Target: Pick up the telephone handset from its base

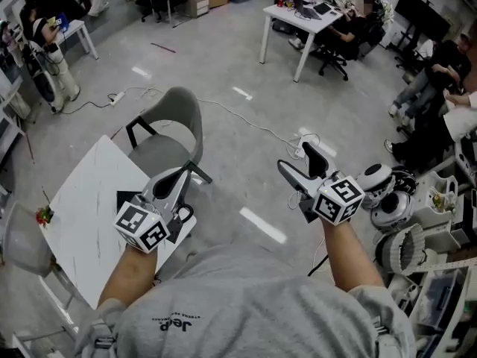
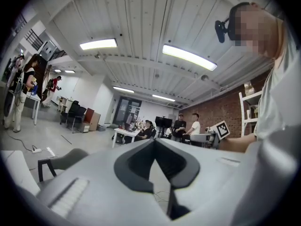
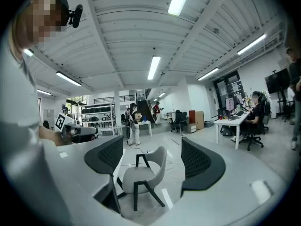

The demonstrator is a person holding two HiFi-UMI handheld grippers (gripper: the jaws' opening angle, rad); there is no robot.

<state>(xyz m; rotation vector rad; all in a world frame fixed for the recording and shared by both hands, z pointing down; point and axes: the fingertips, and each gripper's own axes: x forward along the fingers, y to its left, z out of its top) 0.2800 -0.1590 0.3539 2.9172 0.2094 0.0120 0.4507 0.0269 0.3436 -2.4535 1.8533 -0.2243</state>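
No telephone handset or base shows plainly in any view. A dark flat object [image 1: 128, 199] lies on the white table [image 1: 78, 222], mostly hidden behind my left gripper [image 1: 185, 171]; what it is I cannot tell. The left gripper hovers over the table's right edge, its jaws closed tip to tip with nothing between them, as the left gripper view [image 2: 154, 141] confirms. My right gripper [image 1: 296, 157] is held in the air over bare floor, away from the table. It is open and empty, and its own view [image 3: 150, 159] frames the grey chair [image 3: 139, 174] between the jaws.
A grey chair [image 1: 168, 136] stands just beyond the table. A small red item [image 1: 45, 215] sits at the table's left edge. White round devices [image 1: 387, 194] and cluttered shelving fill the right side. A cable [image 1: 246, 121] runs across the floor. People sit at a far desk [image 1: 302, 19].
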